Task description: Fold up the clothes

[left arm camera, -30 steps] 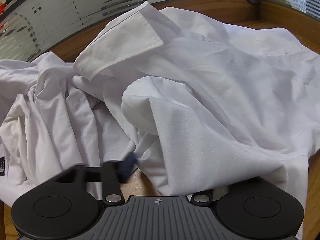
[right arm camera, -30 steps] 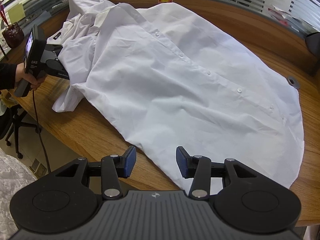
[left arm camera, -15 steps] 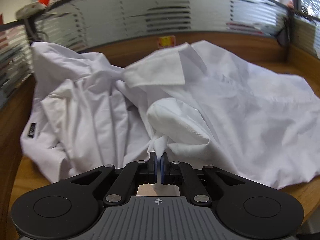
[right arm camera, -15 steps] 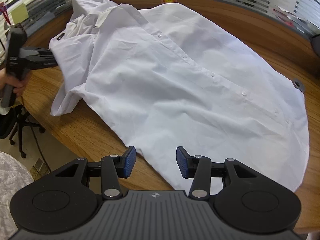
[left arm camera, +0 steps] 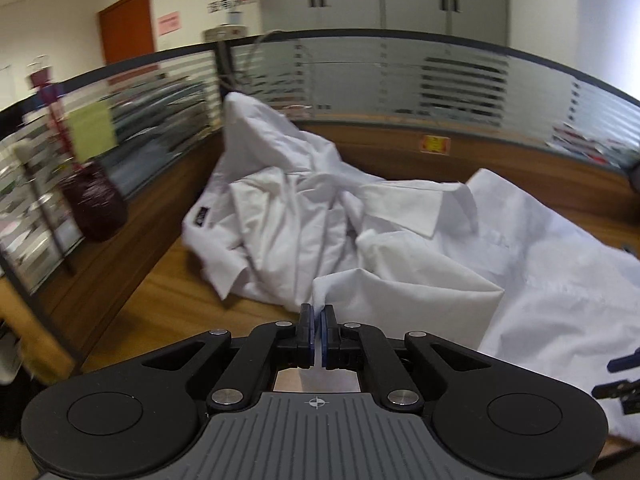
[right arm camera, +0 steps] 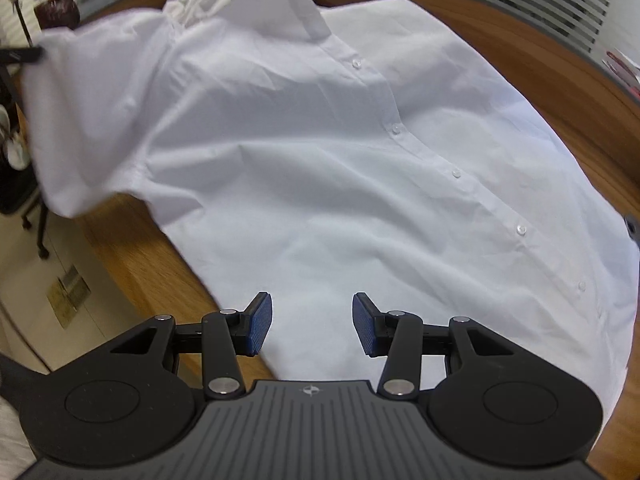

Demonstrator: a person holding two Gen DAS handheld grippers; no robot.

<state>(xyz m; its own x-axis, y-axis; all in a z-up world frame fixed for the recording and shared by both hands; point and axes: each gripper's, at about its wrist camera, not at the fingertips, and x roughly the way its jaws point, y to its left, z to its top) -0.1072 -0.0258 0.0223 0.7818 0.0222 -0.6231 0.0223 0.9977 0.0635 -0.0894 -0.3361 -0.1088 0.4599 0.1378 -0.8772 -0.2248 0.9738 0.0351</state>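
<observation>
A white button-up shirt (right arm camera: 340, 152) lies spread on a wooden desk (right arm camera: 132, 256), button placket running toward the right. My left gripper (left arm camera: 318, 322) is shut on a fold of the shirt's sleeve (left arm camera: 400, 292) and holds it lifted above the desk; the collar (left arm camera: 416, 204) and crumpled shoulder lie beyond. In the right wrist view that raised sleeve (right arm camera: 84, 120) hangs at the left. My right gripper (right arm camera: 312, 320) stands open just above the shirt's near hem, nothing between its pads. The tips of the right gripper (left arm camera: 620, 376) show at the left view's right edge.
A dark red vase (left arm camera: 94, 204) stands on the ledge at left. Frosted glass partitions (left arm camera: 400, 76) ring the desk's far side. An office chair base (right arm camera: 36, 236) and floor lie beyond the desk's left edge. A small grommet (right arm camera: 631, 226) sits at the desk's right.
The left gripper closed on the sleeve fabric, then rose and rolled, pulling the sleeve up. The right gripper drifted in over the shirt's hem, still open.
</observation>
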